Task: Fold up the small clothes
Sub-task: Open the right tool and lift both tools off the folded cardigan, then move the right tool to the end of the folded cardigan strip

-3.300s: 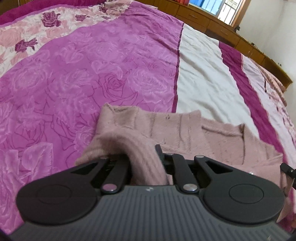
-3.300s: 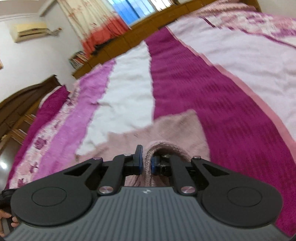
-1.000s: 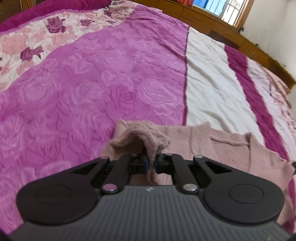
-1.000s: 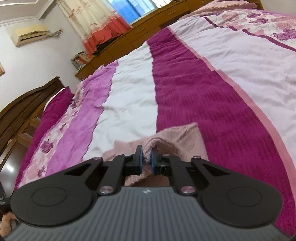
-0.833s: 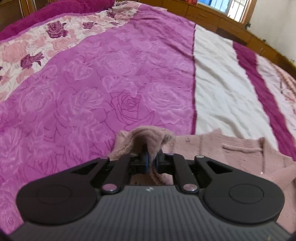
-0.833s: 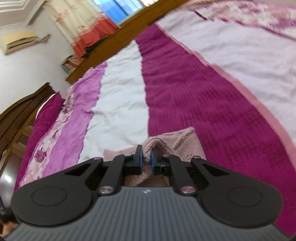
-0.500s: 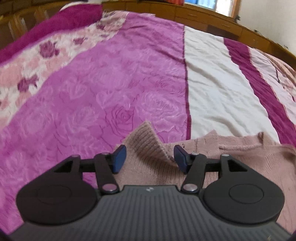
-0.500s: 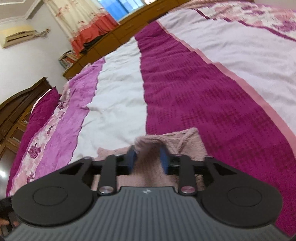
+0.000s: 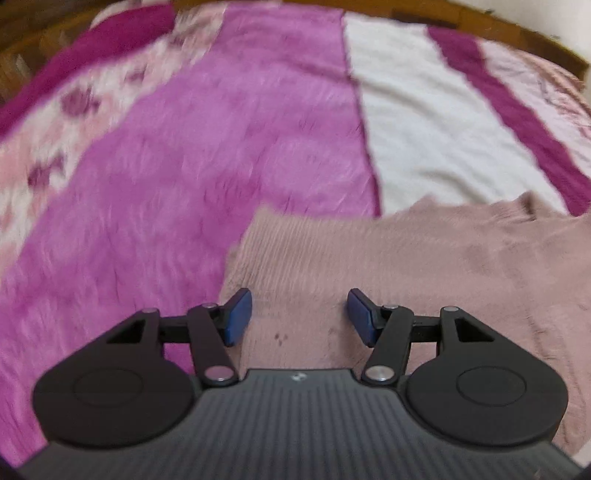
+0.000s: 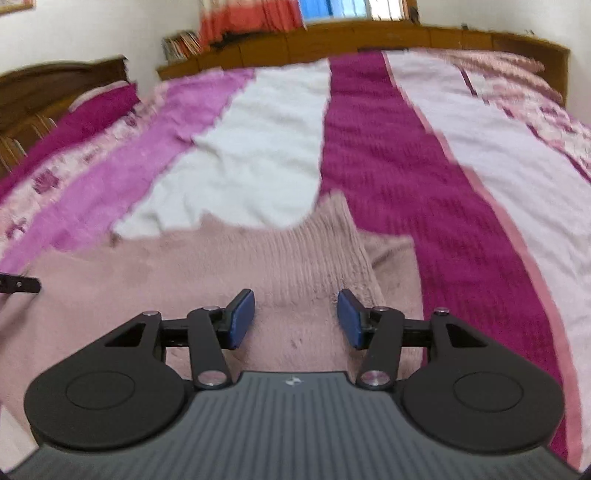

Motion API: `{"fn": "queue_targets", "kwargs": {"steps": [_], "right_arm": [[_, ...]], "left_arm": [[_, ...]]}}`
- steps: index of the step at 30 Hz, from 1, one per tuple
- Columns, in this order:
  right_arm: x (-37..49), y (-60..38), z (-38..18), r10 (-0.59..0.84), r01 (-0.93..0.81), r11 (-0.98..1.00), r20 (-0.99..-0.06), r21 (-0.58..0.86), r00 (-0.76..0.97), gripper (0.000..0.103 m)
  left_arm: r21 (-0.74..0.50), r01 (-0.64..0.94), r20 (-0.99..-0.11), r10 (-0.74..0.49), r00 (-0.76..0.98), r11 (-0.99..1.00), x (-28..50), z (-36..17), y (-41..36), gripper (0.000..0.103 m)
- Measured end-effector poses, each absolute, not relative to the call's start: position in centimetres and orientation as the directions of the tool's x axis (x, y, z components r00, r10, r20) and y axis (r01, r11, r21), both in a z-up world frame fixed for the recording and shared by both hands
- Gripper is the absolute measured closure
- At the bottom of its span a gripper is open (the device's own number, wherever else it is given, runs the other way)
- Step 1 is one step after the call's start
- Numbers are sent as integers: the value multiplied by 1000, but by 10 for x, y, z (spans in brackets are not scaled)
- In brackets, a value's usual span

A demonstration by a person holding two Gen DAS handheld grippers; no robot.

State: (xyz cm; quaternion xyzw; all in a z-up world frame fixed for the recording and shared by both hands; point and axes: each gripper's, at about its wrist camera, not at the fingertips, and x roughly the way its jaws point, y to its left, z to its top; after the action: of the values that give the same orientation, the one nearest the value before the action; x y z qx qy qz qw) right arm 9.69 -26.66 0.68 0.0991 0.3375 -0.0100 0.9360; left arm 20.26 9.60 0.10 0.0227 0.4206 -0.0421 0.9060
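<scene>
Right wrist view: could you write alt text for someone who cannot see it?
A pink knitted sweater lies spread on a bed with a magenta, white and pink striped cover. The right tongs are just above it, blue pads opening, gripping nothing. Wooden headboard, curtain and window behind.

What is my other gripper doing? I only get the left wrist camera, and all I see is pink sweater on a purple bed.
Observer: The right gripper is over the same pink sweater. Its jaws are opening, and they pinch nothing.
Operator: What's in front of it?
Observer: A ribbed flap of the sweater lies folded over the rest of the knit. It reaches up to the dark magenta stripe of the bedspread.
Operator: What's past the bed?
Observer: An orange-and-cream curtain hangs above the wooden headboard.
</scene>
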Motion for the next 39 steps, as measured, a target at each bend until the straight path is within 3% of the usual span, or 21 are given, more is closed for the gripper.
{"fn": "queue_targets", "kwargs": {"steps": [13,18,29,39], "right_arm": [[58,-280,27,70,183,919,-602,349,796,38],[23,-284,36,43,203,921,-605,332,795,34],[-33,-312,27,-21,257,927,-645,274,764,26],[-30,-332,5,91,256,882,-678,395,729,19]], "left_arm": [[-18,50,-794,-45,606,999,159,13,93,44],[-73,56,-818,-92,567,996,130,21,91,44],[-59,109,-846,-108,523,992,69,18,52,44],[-29,139,-869,-94,487,990,40,-6,10,44]]}}
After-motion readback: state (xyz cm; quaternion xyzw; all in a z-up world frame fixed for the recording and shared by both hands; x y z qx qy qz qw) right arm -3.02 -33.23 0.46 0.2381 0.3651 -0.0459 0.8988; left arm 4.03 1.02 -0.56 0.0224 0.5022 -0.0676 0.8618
